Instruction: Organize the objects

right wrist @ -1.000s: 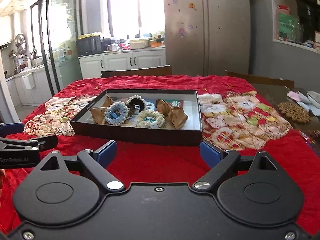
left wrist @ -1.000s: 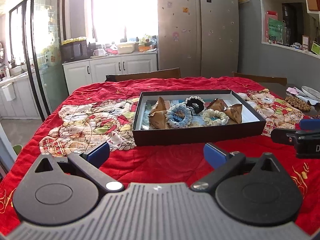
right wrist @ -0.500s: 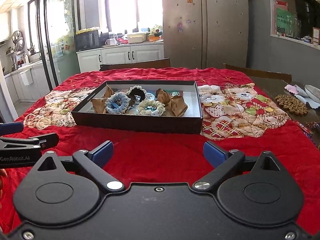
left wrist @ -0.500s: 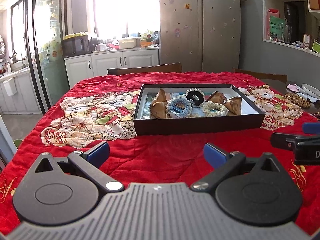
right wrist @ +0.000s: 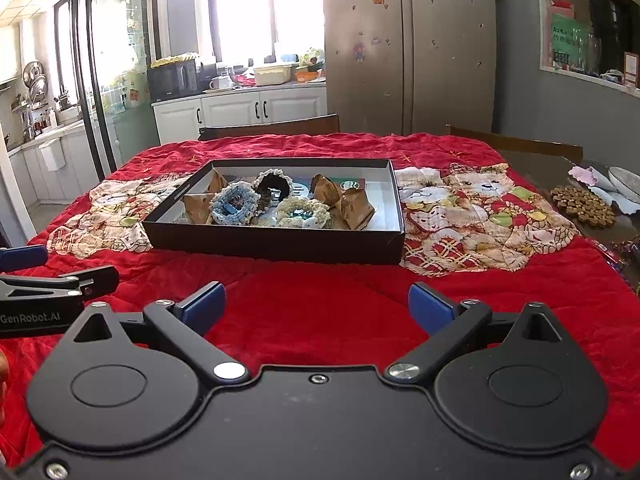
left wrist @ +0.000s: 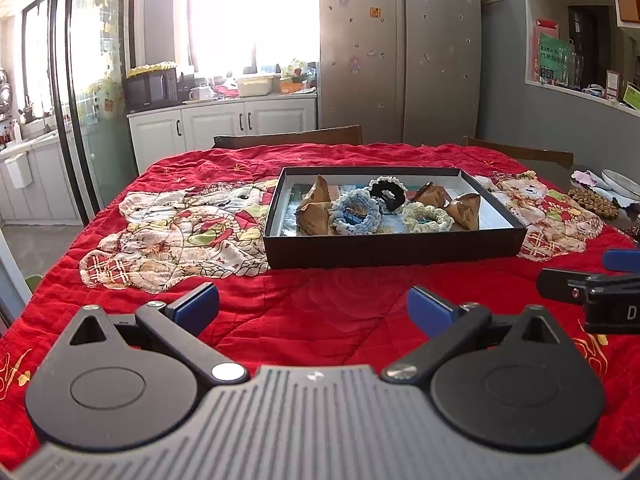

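Observation:
A shallow black box (left wrist: 396,247) (right wrist: 276,244) sits on the red quilt mid-table. Inside lie a blue crocheted scrunchie (left wrist: 355,213) (right wrist: 234,205), a black one (left wrist: 387,193) (right wrist: 273,185), a cream one (left wrist: 427,216) (right wrist: 301,212) and several brown pyramid packets (left wrist: 316,208) (right wrist: 357,209). My left gripper (left wrist: 314,306) stands open over bare quilt in front of the box, nothing between its blue pads. My right gripper (right wrist: 316,306) is likewise open and empty, near the box's front wall. Each gripper's side shows at the other view's edge.
The red quilt (left wrist: 328,320) with bear patches covers the table. A round wooden trivet (right wrist: 582,205) and plates (right wrist: 624,180) lie at the far right. Chair backs (right wrist: 270,127) stand behind the table; cabinets and a fridge (right wrist: 408,44) lie beyond.
Both views have tilted slightly so the box sits a little lower and farther in frame. The right gripper's jaws have spread a bit wider. Nothing in the box has moved.

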The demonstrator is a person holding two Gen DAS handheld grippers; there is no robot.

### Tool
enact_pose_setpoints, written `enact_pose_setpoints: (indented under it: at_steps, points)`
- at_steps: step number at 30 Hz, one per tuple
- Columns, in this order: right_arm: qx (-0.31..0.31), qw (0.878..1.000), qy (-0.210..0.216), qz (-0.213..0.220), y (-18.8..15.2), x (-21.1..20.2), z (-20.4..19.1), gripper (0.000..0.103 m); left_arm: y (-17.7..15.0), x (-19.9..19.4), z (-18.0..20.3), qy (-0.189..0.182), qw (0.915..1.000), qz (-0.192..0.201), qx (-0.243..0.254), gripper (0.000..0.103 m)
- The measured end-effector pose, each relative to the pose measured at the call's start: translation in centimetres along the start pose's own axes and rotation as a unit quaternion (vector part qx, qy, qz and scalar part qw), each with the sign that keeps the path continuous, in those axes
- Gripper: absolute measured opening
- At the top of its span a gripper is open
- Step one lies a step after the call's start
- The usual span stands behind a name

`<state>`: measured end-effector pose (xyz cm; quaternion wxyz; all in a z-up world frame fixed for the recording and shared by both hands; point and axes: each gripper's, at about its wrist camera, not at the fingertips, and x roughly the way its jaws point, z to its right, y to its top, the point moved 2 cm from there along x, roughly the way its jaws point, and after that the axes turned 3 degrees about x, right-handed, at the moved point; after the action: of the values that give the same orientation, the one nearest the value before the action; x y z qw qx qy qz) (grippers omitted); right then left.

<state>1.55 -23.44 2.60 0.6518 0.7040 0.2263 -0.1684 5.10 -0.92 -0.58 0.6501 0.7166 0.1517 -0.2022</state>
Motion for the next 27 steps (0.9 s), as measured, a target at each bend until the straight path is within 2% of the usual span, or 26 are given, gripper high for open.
enact_pose_setpoints:
  at_steps: [27]
  points:
    - [0.0,1.0,0.006,-0.01,-0.36,0.7,-0.05,0.099,-0.26,0.1,0.39,-0.004,0.9999,-0.01,0.008,0.103]
